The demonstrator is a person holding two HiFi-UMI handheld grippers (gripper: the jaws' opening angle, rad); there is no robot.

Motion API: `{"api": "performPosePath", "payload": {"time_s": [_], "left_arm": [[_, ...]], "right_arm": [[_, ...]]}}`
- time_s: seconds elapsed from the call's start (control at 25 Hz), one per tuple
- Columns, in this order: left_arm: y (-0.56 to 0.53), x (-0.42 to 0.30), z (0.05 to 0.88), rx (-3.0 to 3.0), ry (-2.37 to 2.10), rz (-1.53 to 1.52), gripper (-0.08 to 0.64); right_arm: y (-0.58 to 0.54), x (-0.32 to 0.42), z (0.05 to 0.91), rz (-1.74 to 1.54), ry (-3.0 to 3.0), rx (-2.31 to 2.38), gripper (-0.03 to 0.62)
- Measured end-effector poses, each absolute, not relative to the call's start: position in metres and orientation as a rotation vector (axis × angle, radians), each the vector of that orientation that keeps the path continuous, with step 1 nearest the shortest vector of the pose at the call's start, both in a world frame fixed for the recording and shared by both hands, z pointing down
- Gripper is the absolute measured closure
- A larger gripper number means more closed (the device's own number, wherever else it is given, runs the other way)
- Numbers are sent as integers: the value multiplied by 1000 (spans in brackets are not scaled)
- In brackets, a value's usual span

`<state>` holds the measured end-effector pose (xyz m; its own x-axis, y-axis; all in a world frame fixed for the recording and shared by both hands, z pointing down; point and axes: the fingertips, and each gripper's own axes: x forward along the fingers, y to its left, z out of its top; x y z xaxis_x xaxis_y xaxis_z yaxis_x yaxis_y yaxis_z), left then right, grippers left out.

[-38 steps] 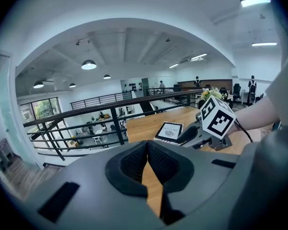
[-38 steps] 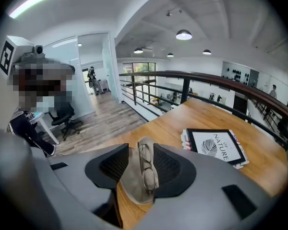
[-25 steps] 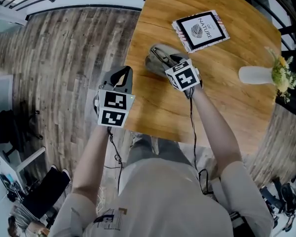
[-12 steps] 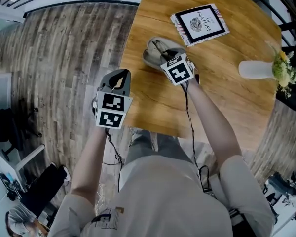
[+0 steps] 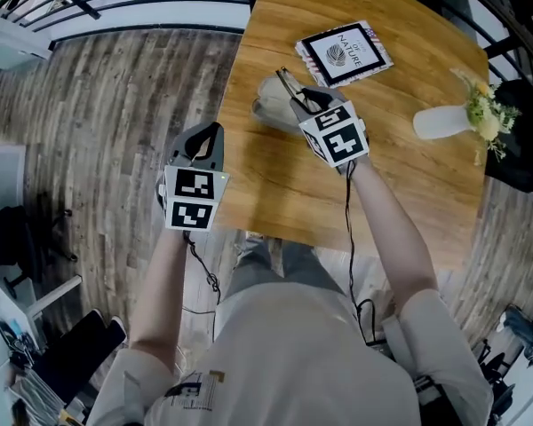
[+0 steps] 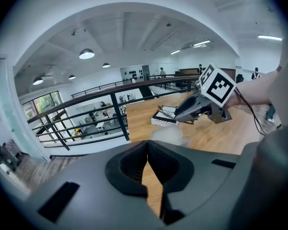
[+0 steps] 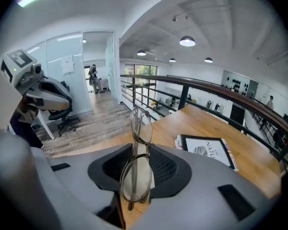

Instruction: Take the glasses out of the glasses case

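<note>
My right gripper (image 5: pixel 304 100) is shut on the thin-rimmed glasses (image 5: pixel 289 87), which it holds above the grey glasses case (image 5: pixel 268 106) on the wooden table (image 5: pixel 400 193). Its jaws have just been closing on them. In the right gripper view the glasses (image 7: pixel 142 122) stand on edge between the jaws, one lens above the other. My left gripper (image 5: pixel 204 140) hangs shut and empty beyond the table's left edge. From the left gripper view the right gripper (image 6: pixel 180 116) hovers over the pale case (image 6: pixel 168 135).
A framed "Nature" book (image 5: pixel 342 53) lies behind the case. At the table's right edge lies a white vase with yellow flowers (image 5: pixel 444 121). Wood floor and a black railing (image 5: pixel 115 7) are to the left of the table.
The right gripper has closed on the glasses and lifted them up out of the case. The left gripper has risen slightly beside the table.
</note>
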<state>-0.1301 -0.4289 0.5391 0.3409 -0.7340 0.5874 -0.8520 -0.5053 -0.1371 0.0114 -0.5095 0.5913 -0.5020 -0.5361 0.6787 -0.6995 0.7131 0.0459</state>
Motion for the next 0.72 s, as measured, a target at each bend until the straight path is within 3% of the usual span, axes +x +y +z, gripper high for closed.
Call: {"api": "performPosePath", "payload": {"time_s": [0.28,0.72], "left_arm": [[-422,-127,452,2495,-1595,820,541],[-388,-121,311,2674,-1827,741,541]], "right_arm": [[-484,28,457,281,-2455,1070,460],[-408,78,281,-26,-2642,1289,460]]}}
